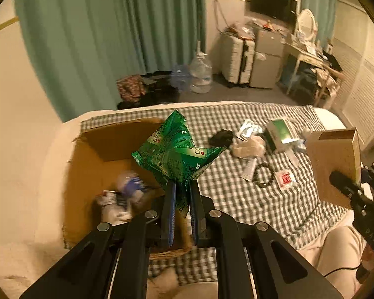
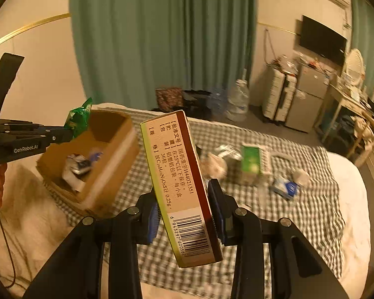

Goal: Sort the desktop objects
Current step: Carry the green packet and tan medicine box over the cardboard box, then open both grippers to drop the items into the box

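My left gripper (image 1: 181,186) is shut on a crumpled bunch of green sachets (image 1: 175,154), held in the air above the open cardboard box (image 1: 92,174). The same left gripper (image 2: 59,134) shows at the left of the right wrist view, with the green sachets (image 2: 78,117) over the cardboard box (image 2: 107,164). My right gripper (image 2: 184,199) is shut on a tall medicine box (image 2: 179,182) with a barcode, lifted above the checked cloth (image 2: 286,211). That medicine box (image 1: 336,159) appears at the right of the left wrist view. The cardboard box holds several small packets.
On the checked cloth (image 1: 236,199) lie a green and white box (image 1: 281,132), a black bead bracelet (image 1: 263,174), a small red sachet (image 1: 285,178), a tube, a dark lump and crumpled wrappers. A blue packet (image 2: 285,186) lies to the right. Beyond the bed are water bottles, a suitcase and a desk.
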